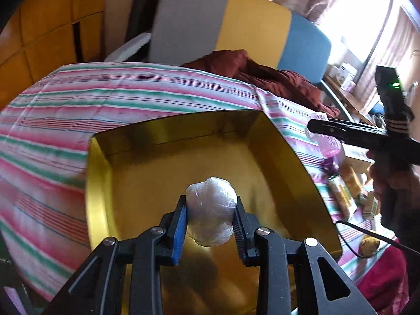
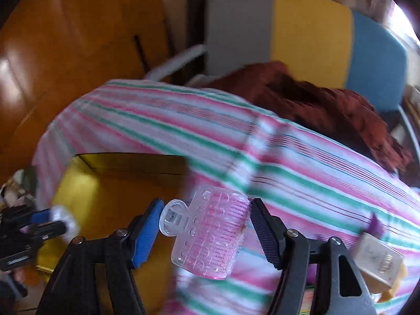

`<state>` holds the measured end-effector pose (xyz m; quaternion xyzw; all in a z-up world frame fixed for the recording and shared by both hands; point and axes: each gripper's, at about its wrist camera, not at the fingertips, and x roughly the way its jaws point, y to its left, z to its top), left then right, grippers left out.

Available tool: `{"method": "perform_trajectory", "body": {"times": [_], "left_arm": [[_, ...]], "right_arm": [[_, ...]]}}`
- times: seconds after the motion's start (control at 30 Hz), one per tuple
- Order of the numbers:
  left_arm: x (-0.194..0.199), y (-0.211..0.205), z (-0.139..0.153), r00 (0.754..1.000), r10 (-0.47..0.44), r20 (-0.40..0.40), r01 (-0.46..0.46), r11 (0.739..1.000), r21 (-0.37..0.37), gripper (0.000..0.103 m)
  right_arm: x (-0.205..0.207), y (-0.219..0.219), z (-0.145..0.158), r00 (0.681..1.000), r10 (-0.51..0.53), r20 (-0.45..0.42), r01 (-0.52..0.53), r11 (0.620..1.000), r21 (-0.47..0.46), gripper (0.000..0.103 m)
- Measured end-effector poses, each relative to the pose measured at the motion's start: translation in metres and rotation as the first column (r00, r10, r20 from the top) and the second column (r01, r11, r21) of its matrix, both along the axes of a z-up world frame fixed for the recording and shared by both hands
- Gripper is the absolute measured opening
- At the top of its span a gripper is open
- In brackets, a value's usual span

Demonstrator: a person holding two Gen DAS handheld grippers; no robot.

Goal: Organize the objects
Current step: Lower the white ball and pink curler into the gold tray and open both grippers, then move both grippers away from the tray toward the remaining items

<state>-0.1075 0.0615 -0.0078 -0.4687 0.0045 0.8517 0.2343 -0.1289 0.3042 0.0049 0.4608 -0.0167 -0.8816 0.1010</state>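
My left gripper [image 1: 210, 210] is shut on a white plastic-wrapped bundle [image 1: 210, 199] and holds it over the inside of an open gold box [image 1: 273, 141] that sits on the striped cloth. My right gripper [image 2: 207, 225] is shut on a pink hair roller [image 2: 215, 233] with a clear clip, held above the cloth just right of the box [image 2: 78, 183]. The left wrist view shows the right gripper [image 1: 319, 128] and the roller [image 1: 328, 144] beyond the box's right wall. In the right wrist view the left gripper [image 2: 56, 220] shows at the left edge with the bundle [image 2: 67, 221].
A pink, green and white striped cloth [image 1: 105, 99] covers the surface. A rust-brown cloth [image 1: 262, 73] lies at its far side before a grey, yellow and blue chair back [image 1: 252, 26]. Snack packets [image 1: 341, 194] and a small box [image 2: 375, 262] lie to the right.
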Motion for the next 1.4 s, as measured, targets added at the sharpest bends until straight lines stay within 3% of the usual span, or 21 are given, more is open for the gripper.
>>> {"method": "perform_trajectory", "body": {"times": [0.2, 0.3, 0.47, 0.63, 0.77, 0.87, 0.97, 1.23, 1.4], "left_arm": [[0.021, -0.024, -0.002, 1.000, -0.010, 0.011, 0.010, 1.000, -0.014, 0.033], [0.037, -0.037, -0.010, 0.999, 0.002, 0.034, -0.002, 1.000, -0.019, 0.035], [0.058, -0.056, -0.020, 0.997, 0.045, 0.058, -0.044, 0.999, -0.018, 0.044], [0.070, -0.061, -0.023, 0.997, 0.065, 0.048, -0.063, 0.998, -0.026, 0.050], [0.077, -0.063, -0.002, 0.993, 0.108, -0.046, -0.109, 0.994, -0.008, 0.073], [0.081, -0.062, 0.015, 0.982, 0.141, -0.126, -0.143, 0.990, -0.006, 0.083], [0.085, -0.057, 0.021, 0.974, 0.147, -0.171, -0.154, 0.988, -0.028, 0.083], [0.094, -0.049, 0.023, 0.975, 0.149, -0.167, -0.156, 0.987, -0.030, 0.083], [0.097, -0.038, 0.026, 0.972, 0.145, -0.186, -0.160, 0.985, -0.069, 0.083]], "right_arm": [[-0.015, -0.058, -0.008, 0.998, 0.066, 0.000, -0.066, 0.996, 0.053, 0.069], [-0.029, -0.068, -0.016, 1.000, 0.009, -0.012, -0.007, 0.991, 0.136, 0.070], [-0.024, -0.061, -0.017, 0.999, -0.042, -0.005, 0.043, 0.995, 0.090, 0.076], [0.009, -0.051, -0.011, 0.996, -0.084, -0.016, 0.085, 0.996, 0.041, 0.079], [0.038, -0.052, -0.009, 0.995, -0.099, -0.026, 0.099, 0.995, 0.015, 0.081], [0.063, -0.058, -0.008, 0.994, -0.098, -0.048, 0.099, 0.995, 0.015, 0.081], [0.079, -0.063, -0.008, 0.993, -0.098, -0.063, 0.099, 0.995, 0.018, 0.081], [0.121, -0.075, -0.006, 0.990, -0.082, -0.116, 0.091, 0.994, 0.069, 0.081], [0.145, -0.075, -0.003, 0.983, -0.089, -0.162, 0.108, 0.988, 0.110, 0.083]]}}
